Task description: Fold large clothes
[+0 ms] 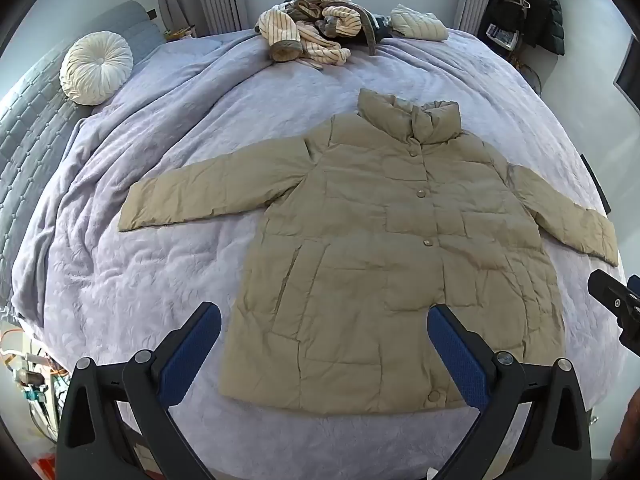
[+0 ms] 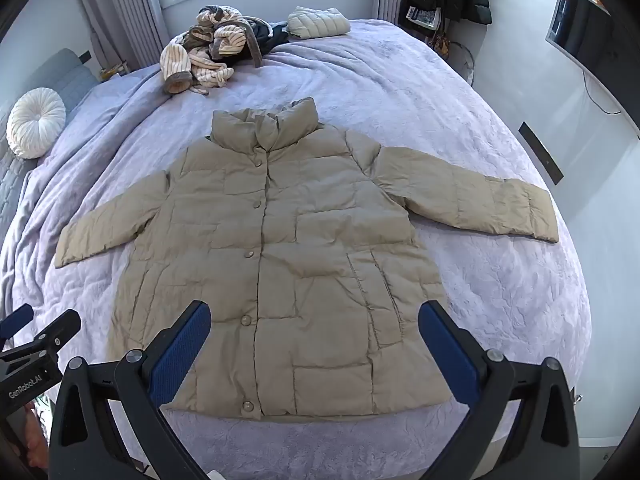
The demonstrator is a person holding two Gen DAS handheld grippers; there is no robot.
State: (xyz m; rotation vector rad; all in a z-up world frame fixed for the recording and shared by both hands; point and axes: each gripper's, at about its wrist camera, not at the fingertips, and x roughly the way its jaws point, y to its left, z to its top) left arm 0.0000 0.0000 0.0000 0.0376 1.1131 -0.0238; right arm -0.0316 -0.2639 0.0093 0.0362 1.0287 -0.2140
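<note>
Both spread grippers, left (image 1: 324, 344) and right (image 2: 314, 340), hover seemingly above the beige puffer jacket's (image 2: 280, 248) hem, collar pointing away.

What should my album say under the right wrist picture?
Tan puffer coat spread flat on the lavender bed, right gripper open.

The jacket (image 2: 280, 264) is a quilted, puffy cloth with a faint sheen, creased, shut by smooth pale snap buttons (image 2: 245, 321). The bedspread (image 2: 400, 92) under it is a soft, plush lilac fabric, matt and crinkled. At the bed's far edge lies a heap of striped fleecy cloth (image 2: 204, 56) and a folded quilted garment (image 2: 318, 22). The round cushion (image 1: 96, 67) near the left edge is pleated white fabric. Both grippers, left (image 1: 324, 334) and right (image 2: 314, 330), are matt black plastic with rough-textured blue pads (image 1: 194, 344) and dull metal pins.
</note>
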